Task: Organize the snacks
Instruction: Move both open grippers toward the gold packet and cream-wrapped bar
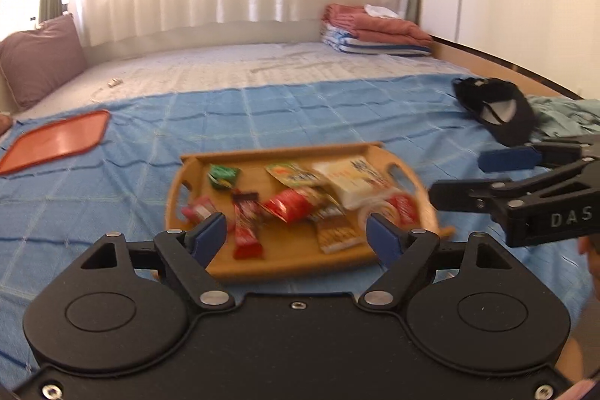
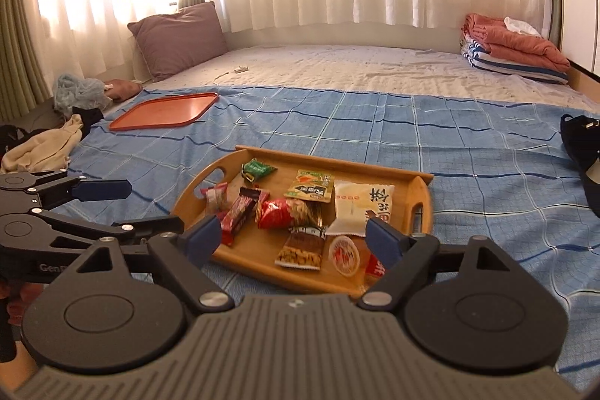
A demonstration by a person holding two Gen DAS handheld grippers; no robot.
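A wooden tray (image 1: 285,261) (image 2: 420,190) lies on the blue checked blanket and holds several snack packets: a green one (image 1: 224,176) (image 2: 258,169), red ones (image 1: 288,207) (image 2: 279,212), a white bag (image 1: 356,180) (image 2: 362,208) and a small round cup (image 2: 344,254). An empty orange tray (image 1: 56,141) (image 2: 165,111) lies far left. My left gripper (image 1: 298,237) is open and empty just before the wooden tray. My right gripper (image 2: 294,240) is open and empty over the tray's near edge. Each gripper shows in the other's view, the right (image 1: 487,177) and the left (image 2: 138,207).
A purple pillow (image 2: 180,36) leans at the bed's head. Folded red and striped blankets (image 2: 513,49) sit at the far right. A black bag (image 1: 495,107) lies right of the wooden tray. Loose clothes (image 2: 45,141) pile at the left edge.
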